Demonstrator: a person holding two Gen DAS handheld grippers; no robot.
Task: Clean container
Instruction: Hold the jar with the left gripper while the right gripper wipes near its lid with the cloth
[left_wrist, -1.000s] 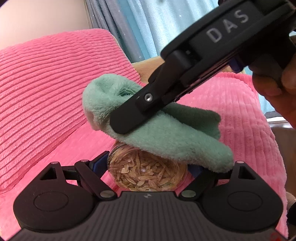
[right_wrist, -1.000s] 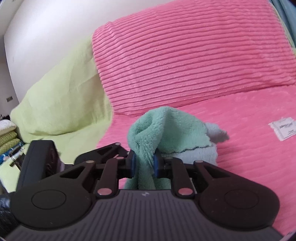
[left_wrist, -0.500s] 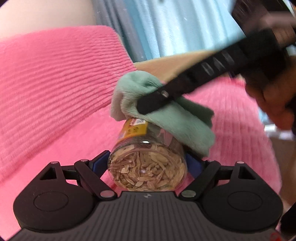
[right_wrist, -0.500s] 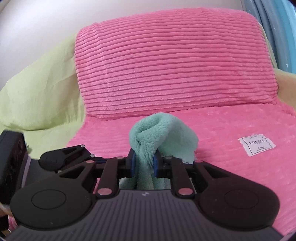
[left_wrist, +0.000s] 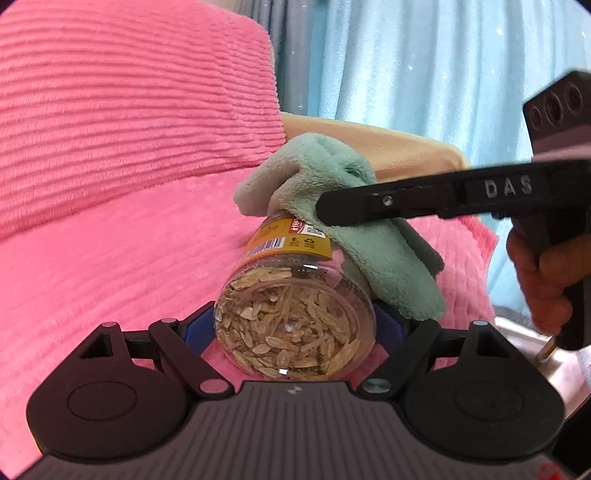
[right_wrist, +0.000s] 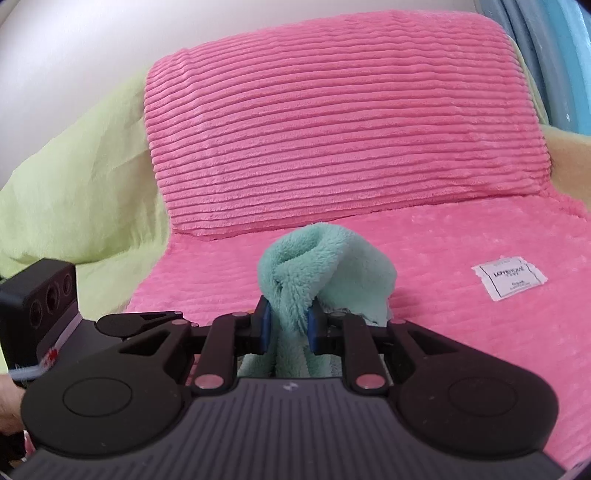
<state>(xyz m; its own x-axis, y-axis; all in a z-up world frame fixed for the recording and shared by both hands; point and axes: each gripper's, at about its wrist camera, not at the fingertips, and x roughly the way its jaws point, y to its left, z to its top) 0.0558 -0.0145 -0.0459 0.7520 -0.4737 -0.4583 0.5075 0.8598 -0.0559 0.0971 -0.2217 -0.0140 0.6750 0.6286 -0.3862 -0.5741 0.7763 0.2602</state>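
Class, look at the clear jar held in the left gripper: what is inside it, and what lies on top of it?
Inside the jar: pale dried flakes. A green cloth, clamped by the right gripper, drapes over its far end, hiding any lid.

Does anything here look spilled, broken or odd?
Nothing spilled or broken. The jar is held on its side in the left gripper, still full, while the right gripper presses a green cloth against it.

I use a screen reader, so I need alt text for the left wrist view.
The left gripper clamps a clear plastic jar of dried flakes lying on its side, while the right gripper presses a fluffy mint-green cloth onto its yellow-labelled far end, above a pink ribbed blanket.
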